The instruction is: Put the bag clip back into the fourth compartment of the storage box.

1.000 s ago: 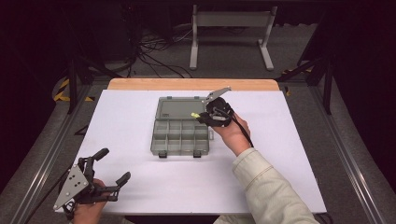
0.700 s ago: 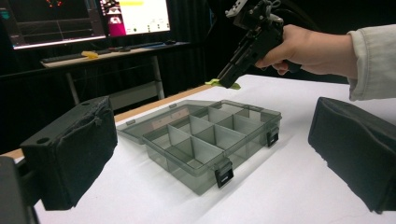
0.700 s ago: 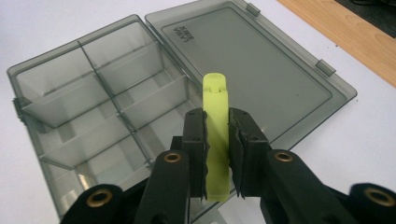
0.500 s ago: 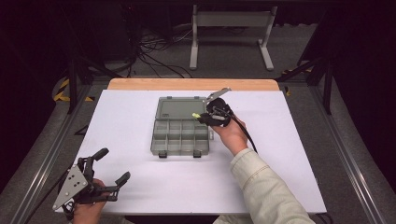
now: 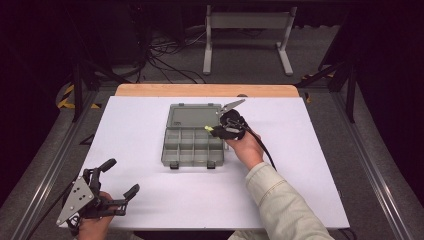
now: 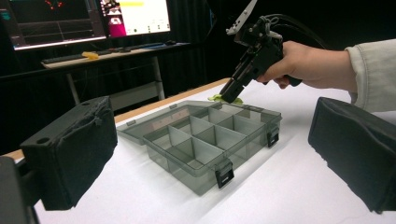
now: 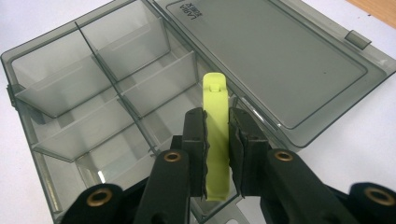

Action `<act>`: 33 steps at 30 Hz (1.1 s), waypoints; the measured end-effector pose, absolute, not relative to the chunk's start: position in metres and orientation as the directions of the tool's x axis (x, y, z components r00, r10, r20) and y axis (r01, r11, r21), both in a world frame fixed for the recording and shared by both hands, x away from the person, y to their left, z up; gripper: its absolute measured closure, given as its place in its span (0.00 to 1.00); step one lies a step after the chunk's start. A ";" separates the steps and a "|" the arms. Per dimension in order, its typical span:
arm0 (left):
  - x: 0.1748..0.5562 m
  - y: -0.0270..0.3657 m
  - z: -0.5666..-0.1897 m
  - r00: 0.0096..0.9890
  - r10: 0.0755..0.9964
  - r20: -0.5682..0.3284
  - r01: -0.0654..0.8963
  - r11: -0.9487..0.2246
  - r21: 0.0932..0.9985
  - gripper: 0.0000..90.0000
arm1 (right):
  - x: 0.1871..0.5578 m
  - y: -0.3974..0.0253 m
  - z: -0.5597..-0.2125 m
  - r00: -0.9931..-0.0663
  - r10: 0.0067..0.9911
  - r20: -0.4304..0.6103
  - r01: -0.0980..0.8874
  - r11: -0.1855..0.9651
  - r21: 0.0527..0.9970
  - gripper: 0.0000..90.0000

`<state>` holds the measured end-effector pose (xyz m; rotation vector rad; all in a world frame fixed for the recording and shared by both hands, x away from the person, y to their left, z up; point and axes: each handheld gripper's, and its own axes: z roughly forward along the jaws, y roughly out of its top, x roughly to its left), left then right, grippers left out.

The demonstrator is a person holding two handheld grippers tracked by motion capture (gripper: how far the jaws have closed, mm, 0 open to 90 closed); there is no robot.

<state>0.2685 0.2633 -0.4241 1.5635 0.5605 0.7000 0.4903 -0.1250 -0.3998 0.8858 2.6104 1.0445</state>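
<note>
Lime-green plastic shows between my right claw's point(image 7: 217, 154) padded black jaws: a flat, narrow clip point(image 7: 217, 140) with a rounded tip and a small square notch near that end. The jaws are clenched on its two long sides, and its lower end is cut off behind them. Just beyond and below the claw sits the smoky grey box point(image 7: 88, 93), see-through, hard-edged, split by thin walls into compartments. Its flat lid point(image 7: 275, 60) lies folded open to the claw's right, with tiny raised lettering I cannot read. The clip hangs over the box's row of compartments nearest the lid hinge; whether it touches a wall I cannot tell.

From above, the right claw point(image 5: 216, 131) sits at the box's point(image 5: 192, 145) right edge, and the clip point(image 5: 209, 129) is only a small bright speck there.

My left claw point(image 5: 120, 177) hovers released, jaws wide apart, well away from the box over the smooth white table point(image 5: 310, 165). Its fuzzy black pads point(image 6: 74, 144) frame the box's two dark latches point(image 6: 224, 174).
</note>
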 end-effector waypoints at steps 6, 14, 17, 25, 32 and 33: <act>0.269 0.263 -0.424 0.695 0.710 0.112 -0.047 -0.111 0.993 0.02 | 0.489 -0.124 -0.403 -0.806 0.590 0.042 0.460 0.580 0.672 0.86; 0.269 0.263 -0.424 0.695 0.710 0.115 -0.048 -0.113 0.992 0.02 | 0.489 -0.126 -0.406 -0.804 0.592 0.057 0.469 0.573 0.673 0.86; 0.269 0.263 -0.424 0.695 0.710 0.113 -0.047 -0.112 0.993 0.02 | 0.489 -0.126 -0.407 -0.804 0.592 0.061 0.472 0.571 0.672 0.86; 0.269 0.263 -0.424 0.695 0.710 0.113 -0.047 -0.111 0.993 0.02 | 0.489 -0.126 -0.409 -0.804 0.590 0.067 0.476 0.574 0.667 0.86; 0.269 0.263 -0.424 0.695 0.710 0.113 -0.048 -0.111 0.993 0.02 | 0.488 -0.127 -0.409 -0.800 0.595 0.077 0.486 0.567 0.666 0.86; 0.269 0.263 -0.424 0.695 0.710 0.113 -0.048 -0.112 0.993 0.02 | 0.488 -0.128 -0.409 -0.798 0.598 0.078 0.488 0.564 0.666 0.86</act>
